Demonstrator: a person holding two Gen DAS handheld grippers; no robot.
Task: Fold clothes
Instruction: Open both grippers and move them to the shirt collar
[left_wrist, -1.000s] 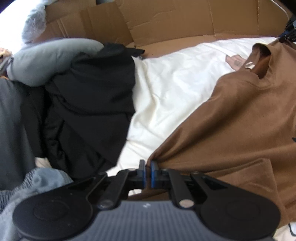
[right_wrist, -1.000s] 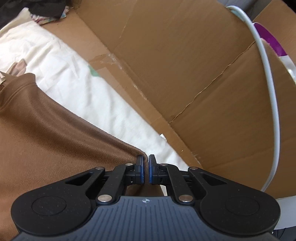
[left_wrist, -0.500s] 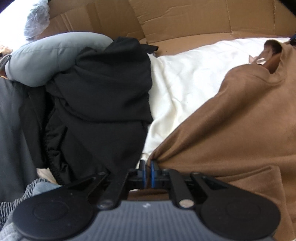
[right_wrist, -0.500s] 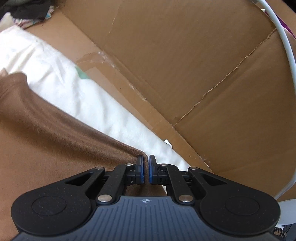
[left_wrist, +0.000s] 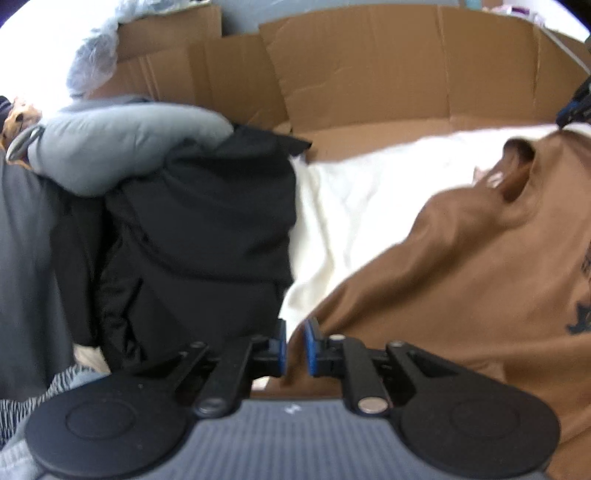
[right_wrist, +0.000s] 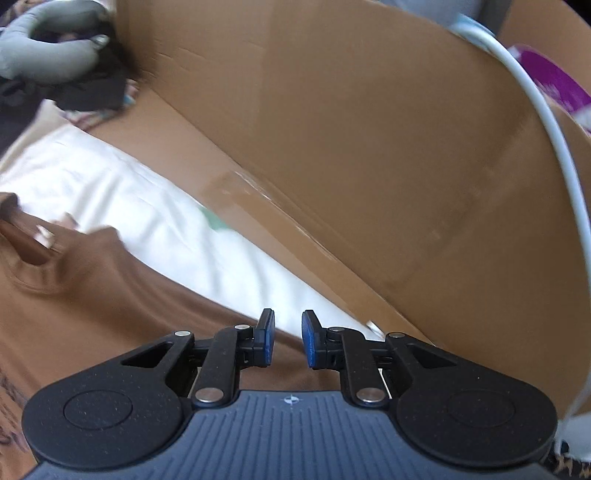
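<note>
You are working over a white sheet (left_wrist: 354, 206) spread inside a low wall of flattened cardboard (left_wrist: 369, 74), which is standing up behind and to the right of the bedding. The brown shirt (left_wrist: 461, 266) is lying on that sheet, neck hole toward the cardboard, filling the right side of the left view and the lower left of the right view. To its left a heap of black clothes (left_wrist: 199, 236) is sitting against a grey cushion (left_wrist: 122, 144), with more grey fabric at the frame edge. A white cable (right_wrist: 554, 155) is curving down across the cardboard on the right.

Your left gripper (left_wrist: 294, 345) has just been opening: its blue pads are standing a narrow gap apart at the shirt's edge, and nothing is visibly pinched. Your right gripper (right_wrist: 288, 339) has just been opening too, a little wider, with the shirt's edge lying below the gap and no cloth in it.

Both views are smeared by motion. The dark print on the shirt is cut off at the frame edge and unreadable. The purple thing beyond the cardboard is too blurred to name.
</note>
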